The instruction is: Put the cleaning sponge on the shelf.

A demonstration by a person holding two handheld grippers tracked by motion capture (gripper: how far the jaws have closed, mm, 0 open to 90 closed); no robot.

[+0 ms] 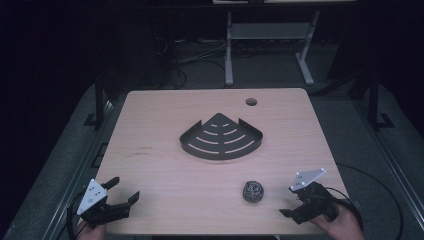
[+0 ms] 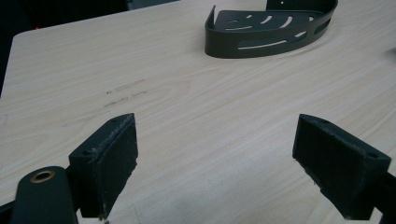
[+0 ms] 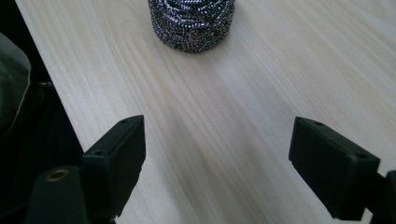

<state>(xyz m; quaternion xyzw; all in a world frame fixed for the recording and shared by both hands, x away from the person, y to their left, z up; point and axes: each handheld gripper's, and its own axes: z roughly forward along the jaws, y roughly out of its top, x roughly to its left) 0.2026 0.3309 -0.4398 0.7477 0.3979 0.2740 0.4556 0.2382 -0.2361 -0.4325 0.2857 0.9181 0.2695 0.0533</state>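
Observation:
A steel wool scourer (image 1: 253,191) (image 3: 192,23) lies on the wooden table (image 1: 165,170) near the front right. A dark metal corner shelf basket (image 1: 221,137) (image 2: 268,28) with slots sits in the middle of the table. My right gripper (image 1: 294,206) (image 3: 217,163) rests at the front right edge, open and empty, its jaws pointing toward the scourer a short way ahead. At the front left corner my left gripper (image 1: 125,189) (image 2: 215,158) is open and empty, its jaws aimed over bare wood toward the basket.
A round cable hole (image 1: 251,102) lies near the table's far edge. Beyond the table stands a white desk frame (image 1: 270,45) on dark floor. Faint scuff marks (image 1: 142,150) show on the wood left of the basket.

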